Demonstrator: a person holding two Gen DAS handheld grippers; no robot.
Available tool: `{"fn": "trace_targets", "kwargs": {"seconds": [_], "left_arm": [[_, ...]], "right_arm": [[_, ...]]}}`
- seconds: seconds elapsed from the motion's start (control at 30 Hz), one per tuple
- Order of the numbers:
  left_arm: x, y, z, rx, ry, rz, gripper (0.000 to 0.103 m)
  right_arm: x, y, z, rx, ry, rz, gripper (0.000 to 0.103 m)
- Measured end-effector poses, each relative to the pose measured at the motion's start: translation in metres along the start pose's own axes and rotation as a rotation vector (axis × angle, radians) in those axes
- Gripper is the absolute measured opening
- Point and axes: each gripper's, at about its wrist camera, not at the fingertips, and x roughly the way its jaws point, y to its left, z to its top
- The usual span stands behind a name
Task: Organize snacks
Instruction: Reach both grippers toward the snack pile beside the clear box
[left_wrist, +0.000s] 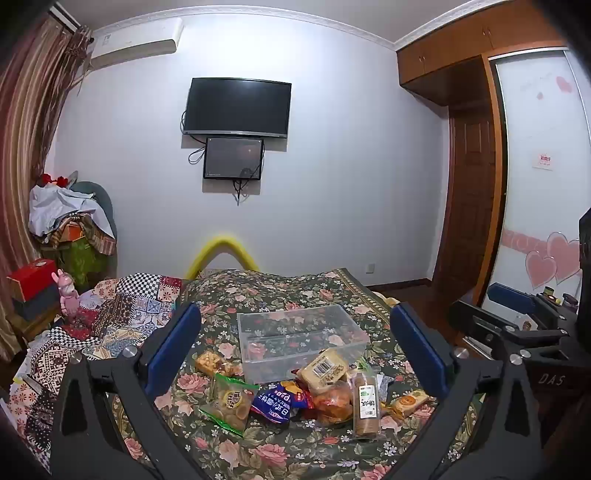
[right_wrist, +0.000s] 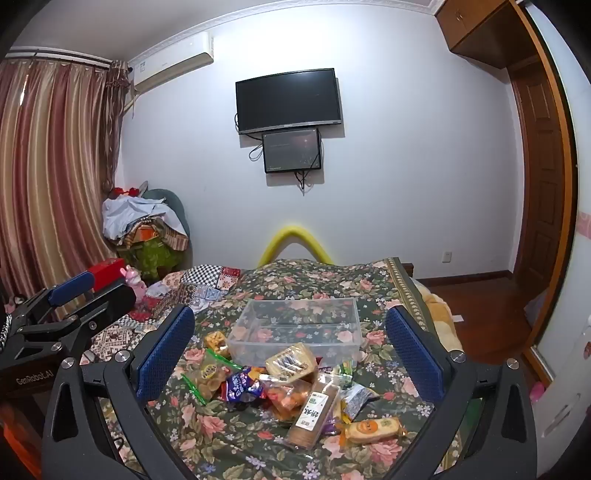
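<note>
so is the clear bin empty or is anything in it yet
Empty. The floral bedspread shows through the clear bin floor, and the snack packets all lie in front of it.

Both views are lit evenly by cool indoor light, cast from above and behind the cameras. The white wall (left_wrist: 332, 166) is rendered bright, slightly bluish. Soft shadows are thrown beneath the television (left_wrist: 236, 107) and the smaller screen (right_wrist: 291, 150). Strong fisheye bending is seen at the edges, where the curtain (right_wrist: 55, 177) and wardrobe (left_wrist: 476, 177) are curved and dark vignetting is shown. Faint glare is carried by the snack packets (right_wrist: 288, 384); fine print is left blurred.
</note>
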Motion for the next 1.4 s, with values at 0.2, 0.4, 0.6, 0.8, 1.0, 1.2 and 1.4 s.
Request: {"fn": "trace_targets", "kwargs": {"seconds": [0.2,0.4,0.6,0.8,1.0,1.2,1.4], "left_arm": [[0.000,0.000,0.000,-0.001,0.000,0.001,0.103],[0.000,0.000,0.000,-0.001,-0.001,0.000,0.103],[0.001,0.000,-0.001,0.000,0.000,0.002,0.103],[0.005,0.001,-0.002,-0.003,0.003,0.004,0.103],[0.016,0.007,-0.009,-0.007,0.033,0.004,0.103],[0.035,0.020,-0.022,-0.006,0.089,0.018,0.103],[0.066,0.046,-0.042,-0.024,0.220,0.019,0.096]], "right_arm": [[0.000,0.000,0.000,0.001,-0.011,0.002,0.103],[0.000,0.000,0.000,0.002,-0.011,0.001,0.103],[0.000,0.000,0.000,0.001,-0.011,0.001,0.103],[0.000,0.001,0.000,0.001,-0.008,0.001,0.103],[0.008,-0.002,-0.003,-0.008,0.013,-0.005,0.103],[0.025,-0.007,-0.014,-0.007,0.067,-0.028,0.103],[0.050,-0.023,-0.033,-0.007,0.165,-0.060,0.103]]}}
